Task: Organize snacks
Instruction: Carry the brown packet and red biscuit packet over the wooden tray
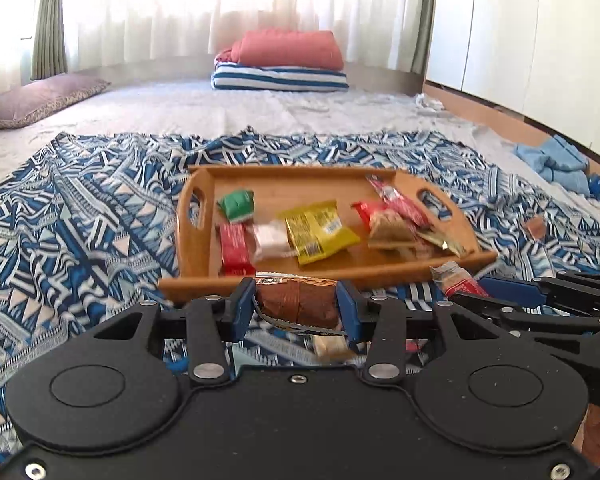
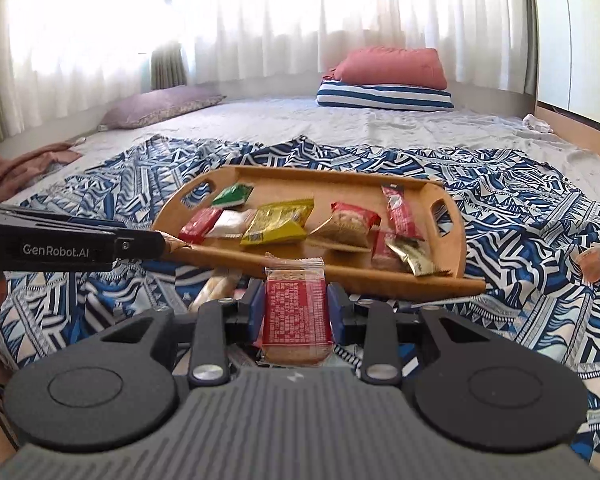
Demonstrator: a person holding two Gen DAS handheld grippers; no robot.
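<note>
The left tongs (image 1: 296,306) are closed partway, both blue pads pressed against a brown wrapped snack bar (image 1: 298,304), which is held crosswise just in front of the near rim of the wooden tray with cut-out handles (image 1: 196,236). The right tongs (image 2: 295,308) are likewise narrowed onto a red-printed cracker packet with clear ends (image 2: 295,312), gripped upright along its long sides, near the tray's front edge. The tray rests on a blue and white geometric-patterned cloth (image 1: 80,220) spread over the bed. Inside the tray lie a green packet (image 1: 236,203) at far left, a red packet (image 1: 236,248) at near left, a white packet (image 1: 270,240) beside it, a yellow packet (image 1: 316,230) in the middle, and a cluster of red and brown packets (image 1: 396,220) at right. A tan snack (image 2: 216,288) lies on the cloth below the tongs. At the far end of the bed a folded red blanket (image 1: 288,50) sits on a striped blue and white cushion (image 1: 280,79).
</note>
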